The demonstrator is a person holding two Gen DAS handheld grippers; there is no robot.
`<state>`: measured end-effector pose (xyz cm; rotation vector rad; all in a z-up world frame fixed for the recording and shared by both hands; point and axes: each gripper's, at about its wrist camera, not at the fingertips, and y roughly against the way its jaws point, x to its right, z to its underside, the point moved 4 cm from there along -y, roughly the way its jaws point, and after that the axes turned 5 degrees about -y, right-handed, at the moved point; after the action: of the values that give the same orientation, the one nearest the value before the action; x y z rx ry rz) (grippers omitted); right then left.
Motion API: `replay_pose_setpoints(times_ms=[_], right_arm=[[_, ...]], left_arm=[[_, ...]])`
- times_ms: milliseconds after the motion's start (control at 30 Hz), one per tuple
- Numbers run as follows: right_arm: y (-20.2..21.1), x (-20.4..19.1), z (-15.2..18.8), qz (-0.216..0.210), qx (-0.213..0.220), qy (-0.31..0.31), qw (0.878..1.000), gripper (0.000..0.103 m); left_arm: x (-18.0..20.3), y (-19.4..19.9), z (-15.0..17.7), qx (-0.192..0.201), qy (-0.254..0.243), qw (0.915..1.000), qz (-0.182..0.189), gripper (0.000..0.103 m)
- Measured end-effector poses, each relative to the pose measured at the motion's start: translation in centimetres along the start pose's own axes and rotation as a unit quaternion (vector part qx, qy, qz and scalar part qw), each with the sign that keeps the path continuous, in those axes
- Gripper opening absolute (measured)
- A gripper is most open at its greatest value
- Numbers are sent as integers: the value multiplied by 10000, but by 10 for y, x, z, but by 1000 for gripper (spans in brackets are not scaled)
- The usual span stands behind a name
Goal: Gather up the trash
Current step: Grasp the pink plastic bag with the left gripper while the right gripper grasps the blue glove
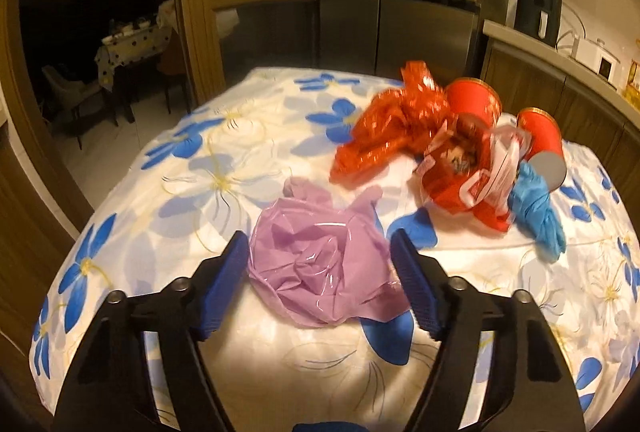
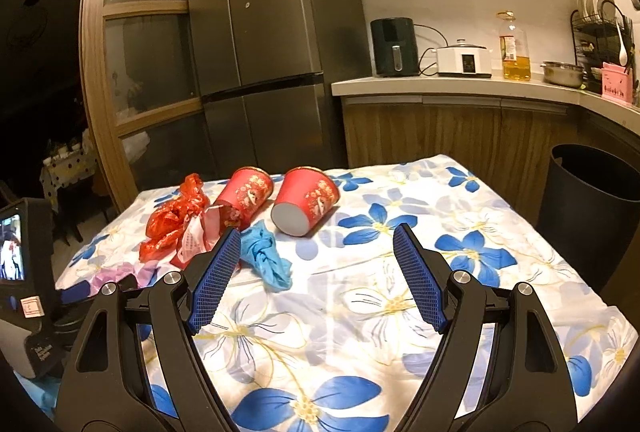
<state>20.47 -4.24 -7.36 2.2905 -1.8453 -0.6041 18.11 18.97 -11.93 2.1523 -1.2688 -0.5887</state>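
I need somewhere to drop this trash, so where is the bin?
In the right wrist view the black bin stands on the floor off the table's far right edge, below the kitchen counter.

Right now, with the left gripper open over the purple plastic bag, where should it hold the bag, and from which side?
Grip the raised crumpled middle of the purple plastic bag, coming straight down and forward as the left gripper already points. The bag lies between the open fingers, apart from the red bag, and its bunched folds probably give the pads something to pinch; the flat edges would likely slip.
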Motion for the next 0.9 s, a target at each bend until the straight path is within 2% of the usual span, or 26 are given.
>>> replay_pose_setpoints(times_ms=[100, 300, 400, 700, 900], right_arm=[[-4, -4, 3, -18, -42, 13, 10000, 77], [-9, -11, 6, -49, -103, 54, 9999, 77], [-12, -14, 8, -62, -137, 82, 9999, 77], [-29, -25, 15, -137, -326, 137, 9993, 75], [-58, -27, 21, -140, -652, 129, 9977, 65]], left_arm=[[5, -6, 4, -160, -105, 9998, -19, 50], [9, -14, 7, -351, -211, 9992, 30, 26], [9, -15, 7, -358, -178, 9992, 95, 18], [5, -12, 6, -268, -8, 9989, 379, 8], [4, 3, -2, 40, 73, 9980, 628, 7]])
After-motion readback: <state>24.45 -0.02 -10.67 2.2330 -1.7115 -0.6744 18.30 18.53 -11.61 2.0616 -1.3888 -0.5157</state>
